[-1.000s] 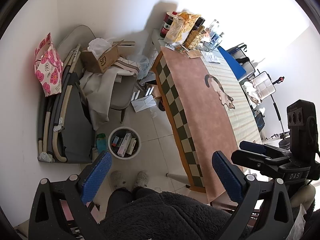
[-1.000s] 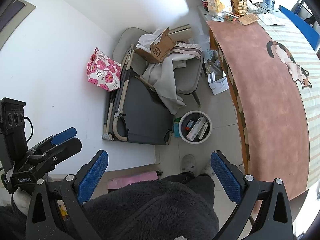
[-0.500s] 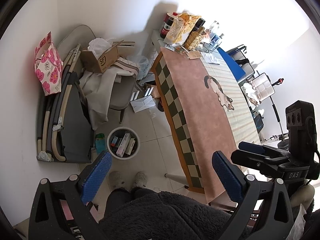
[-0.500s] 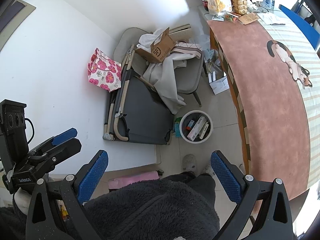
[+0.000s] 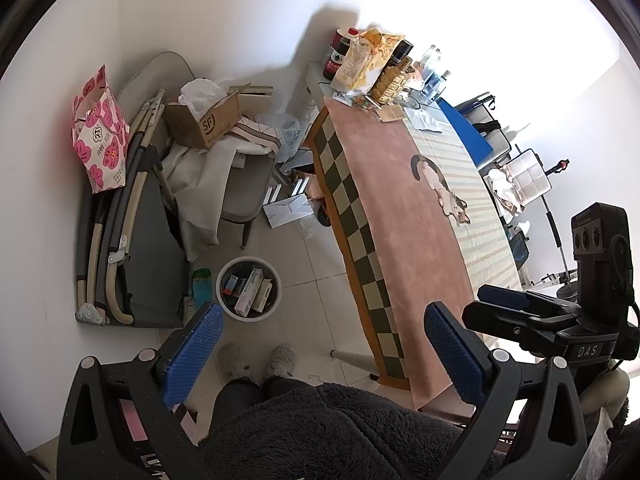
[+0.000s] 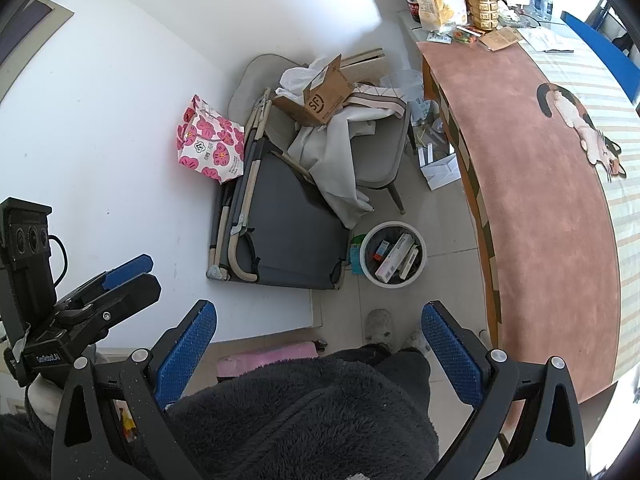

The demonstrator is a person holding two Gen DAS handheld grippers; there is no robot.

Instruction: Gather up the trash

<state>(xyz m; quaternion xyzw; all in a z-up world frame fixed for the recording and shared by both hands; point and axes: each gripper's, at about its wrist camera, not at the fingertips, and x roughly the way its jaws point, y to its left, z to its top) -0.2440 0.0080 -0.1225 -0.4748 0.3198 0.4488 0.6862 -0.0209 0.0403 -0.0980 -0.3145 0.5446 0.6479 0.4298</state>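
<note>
A white round trash bin [image 5: 249, 289] stands on the tiled floor by the table's corner and holds several small boxes; it also shows in the right wrist view [image 6: 393, 255]. My left gripper [image 5: 322, 350] is open and empty, held high above the floor over my lap. My right gripper [image 6: 318, 346] is open and empty too, also held high. Each gripper shows in the other's view: the right gripper [image 5: 520, 312] at the right edge, the left gripper [image 6: 116, 284] at the left edge. Small wrappers and papers [image 5: 390, 110] lie at the table's far end.
A long table with a pink rug [image 5: 400, 216] runs along the right, with bottles and a snack bag [image 5: 368, 60] at its far end. A grey chair [image 5: 240, 184] piled with cloth and a cardboard box [image 5: 204, 120], a folded cot [image 5: 132, 248] and a pink flowered bag [image 5: 100, 132] stand by the wall.
Both views have drifted slightly; the scene has shifted a little in frame. Both grippers stay open and empty, nothing was grasped or let go.
</note>
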